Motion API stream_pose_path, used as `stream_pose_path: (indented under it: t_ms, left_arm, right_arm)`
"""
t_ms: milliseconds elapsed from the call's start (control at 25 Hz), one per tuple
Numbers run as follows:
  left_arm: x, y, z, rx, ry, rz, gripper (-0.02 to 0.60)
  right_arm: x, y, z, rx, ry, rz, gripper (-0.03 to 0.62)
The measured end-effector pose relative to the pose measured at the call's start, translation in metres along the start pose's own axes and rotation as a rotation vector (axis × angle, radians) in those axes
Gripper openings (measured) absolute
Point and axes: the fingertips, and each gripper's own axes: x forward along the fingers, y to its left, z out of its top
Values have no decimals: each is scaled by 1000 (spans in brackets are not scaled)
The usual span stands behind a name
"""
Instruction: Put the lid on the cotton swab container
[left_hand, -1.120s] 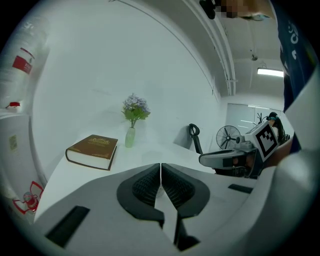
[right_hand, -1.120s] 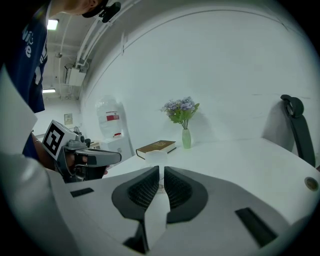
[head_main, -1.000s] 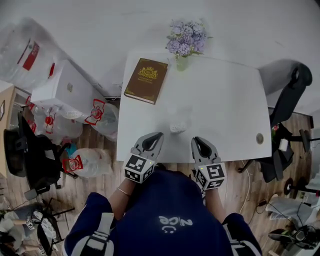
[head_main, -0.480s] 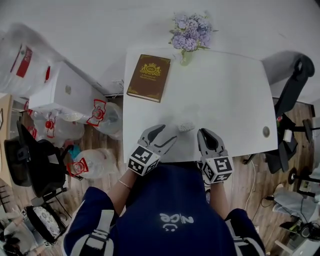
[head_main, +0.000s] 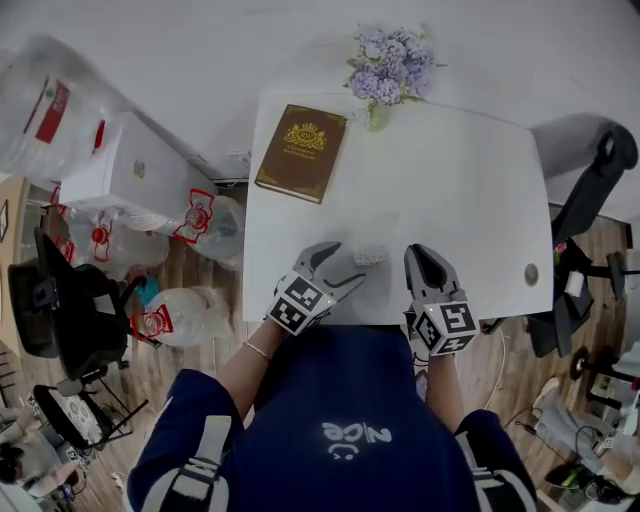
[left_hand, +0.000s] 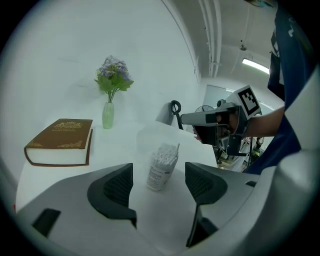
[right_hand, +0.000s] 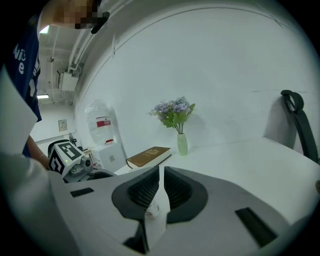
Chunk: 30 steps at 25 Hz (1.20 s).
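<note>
The left gripper (head_main: 340, 262) had just been opening its jaws, and they stood wide apart and held nothing. The small clear plastic container full of white cotton swabs (left_hand: 162, 167) stood upright on the white rectangular table (head_main: 450, 190) near its front edge, just ahead of these jaws and untouched. The right gripper (head_main: 425, 255) hovered to its right, with its jaws almost together and nothing clamped. A brown hardcover book (head_main: 302, 152) lay at the far left corner.

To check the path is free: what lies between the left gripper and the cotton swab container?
Only bare table, in the left gripper view. The left gripper has just been opening its jaws, nothing between them; the cotton swab container stands beyond.
</note>
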Motion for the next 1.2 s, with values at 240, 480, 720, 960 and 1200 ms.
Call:
stream_pose_path:
  t_ms: [240,480,720,960,1200]
  left_arm:
    - [22,-4,-5,29,53,-12,328]
    - [40,-4,-10,20,77,1,326]
    - [48,-4,-13,49,85,28,267]
    - [49,-4,-14,56,86,25,261]
    - [49,-4,-14,58,88,23,259]
  right_arm:
    - [5,-12,-4,42,18,22,57]
    - [0,-21,-12,74,28,31,57]
    - [1,-30,-12,91,39,46,57]
    - [26,-21,1,30,91,174,57]
    - [69,-12,10,-21,251,348,57]
